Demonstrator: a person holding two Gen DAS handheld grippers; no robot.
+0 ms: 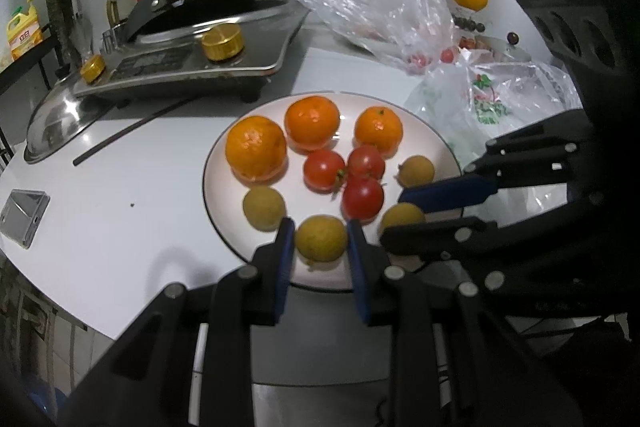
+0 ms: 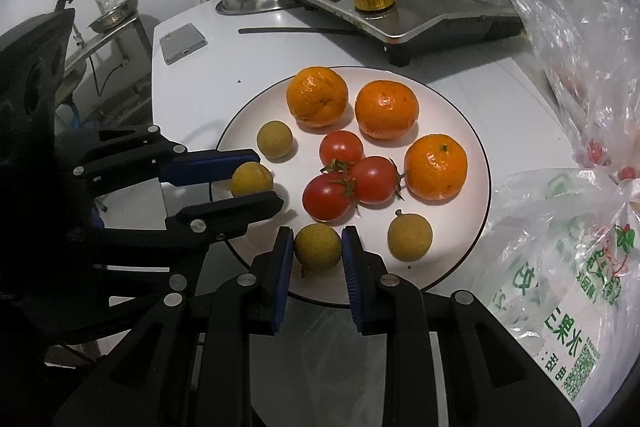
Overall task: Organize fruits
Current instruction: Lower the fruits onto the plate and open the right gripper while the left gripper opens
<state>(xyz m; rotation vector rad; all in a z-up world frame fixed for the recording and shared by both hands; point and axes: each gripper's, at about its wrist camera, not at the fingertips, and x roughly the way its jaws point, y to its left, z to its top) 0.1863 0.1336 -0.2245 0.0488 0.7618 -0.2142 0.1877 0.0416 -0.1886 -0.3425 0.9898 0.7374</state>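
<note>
Now your left gripper (image 1: 320,239) and right gripper (image 2: 318,247) each pinch a small yellow-brown fruit (image 1: 320,238) at the near rim of the plate (image 1: 224,227), so next you likely lift both gently.

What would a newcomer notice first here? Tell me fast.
The white plate mid-table, loaded with three oranges, three tomatoes at its centre and four longans along its near rim. Next, both tongs: the left tongs and the right tongs are each shut on a longan. Crinkled plastic bags pile up beside the plate.
</note>
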